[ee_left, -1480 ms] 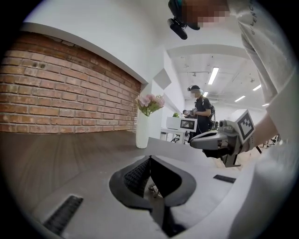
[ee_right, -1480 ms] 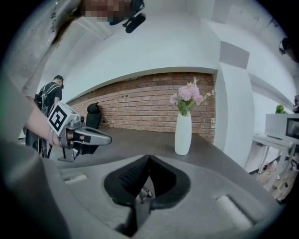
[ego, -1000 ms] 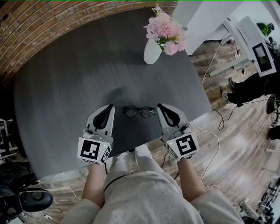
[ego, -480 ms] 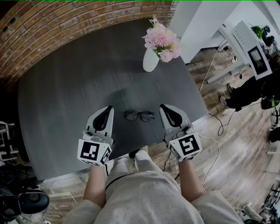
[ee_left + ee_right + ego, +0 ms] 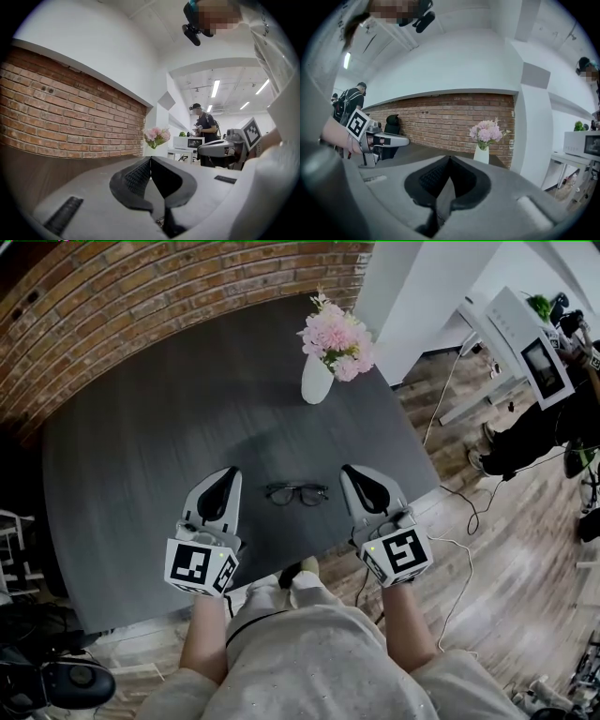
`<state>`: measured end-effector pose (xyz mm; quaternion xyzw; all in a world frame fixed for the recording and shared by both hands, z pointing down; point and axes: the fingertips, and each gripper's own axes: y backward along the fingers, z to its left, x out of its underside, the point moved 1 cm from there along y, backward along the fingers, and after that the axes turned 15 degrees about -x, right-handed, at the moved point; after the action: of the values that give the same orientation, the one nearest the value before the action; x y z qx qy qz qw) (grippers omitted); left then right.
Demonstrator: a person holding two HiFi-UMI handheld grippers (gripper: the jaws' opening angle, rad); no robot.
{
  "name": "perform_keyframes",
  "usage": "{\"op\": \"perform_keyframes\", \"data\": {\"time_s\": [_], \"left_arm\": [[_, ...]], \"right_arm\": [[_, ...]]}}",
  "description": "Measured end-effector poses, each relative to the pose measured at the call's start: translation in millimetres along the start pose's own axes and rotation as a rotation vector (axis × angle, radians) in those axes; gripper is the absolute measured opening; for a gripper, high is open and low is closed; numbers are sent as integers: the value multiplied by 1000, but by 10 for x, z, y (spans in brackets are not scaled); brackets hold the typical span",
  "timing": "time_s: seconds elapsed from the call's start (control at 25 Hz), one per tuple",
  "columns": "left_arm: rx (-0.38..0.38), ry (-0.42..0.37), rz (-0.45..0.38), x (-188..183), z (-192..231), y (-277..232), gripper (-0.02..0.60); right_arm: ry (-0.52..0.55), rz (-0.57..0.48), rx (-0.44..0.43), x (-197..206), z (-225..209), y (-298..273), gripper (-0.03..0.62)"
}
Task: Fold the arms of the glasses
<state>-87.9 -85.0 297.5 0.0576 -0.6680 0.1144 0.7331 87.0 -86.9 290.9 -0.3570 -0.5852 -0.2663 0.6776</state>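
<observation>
While both claws hover over the near edge of the dark grey table point(image 5: 141, 437), the glasses point(image 5: 297, 493) lie flat on it right between them, not touching either one. Left claw point(image 5: 231, 472) sits just to the left of the frame and right claw point(image 5: 348, 471) just to the right. Both point away from the person and run roughly parallel.

Going by each claw's own camera, the left claw's jaws are pressed together with nothing in between. Same deal on the right claw: pads meeting at the tip, nothing gripped. So both are closed up and empty.

The glasses are black-rimmed, lenses side by side across the table, close to the near edge. The arms look tucked in behind the front, but they're pretty small in the head view, so I wouldn't swear to it.

Farther back on the table, towards the far right corner, stands a white vase point(image 5: 316, 381) with pink flowers point(image 5: 335, 332), well apart from the glasses. A brick wall point(image 5: 141, 287) runs along the far side of the table, and there's wood floor point(image 5: 487, 549) off to the right. In the left gripper view another person point(image 5: 205, 126) stands in the background.
</observation>
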Motion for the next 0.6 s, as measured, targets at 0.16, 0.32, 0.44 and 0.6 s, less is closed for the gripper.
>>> {"op": "perform_keyframes", "data": {"time_s": [0.16,0.32,0.44,0.6], "left_arm": [[1,-1,-14,-95,-3,4,-2],[3,0,-35,-148,-7,13,-2],[12,-4,-45,-220,-59,23,-2],[19,-10,-61,-294,-91,51,-2]], "right_arm": [[-9,-17,9,-36,-4,26,-2],[-10,-34,18,-131,5,55,-2],[-26,-54,23,-186,14,81,-2],[-18,-69,25,-273,41,110,-2]]}}
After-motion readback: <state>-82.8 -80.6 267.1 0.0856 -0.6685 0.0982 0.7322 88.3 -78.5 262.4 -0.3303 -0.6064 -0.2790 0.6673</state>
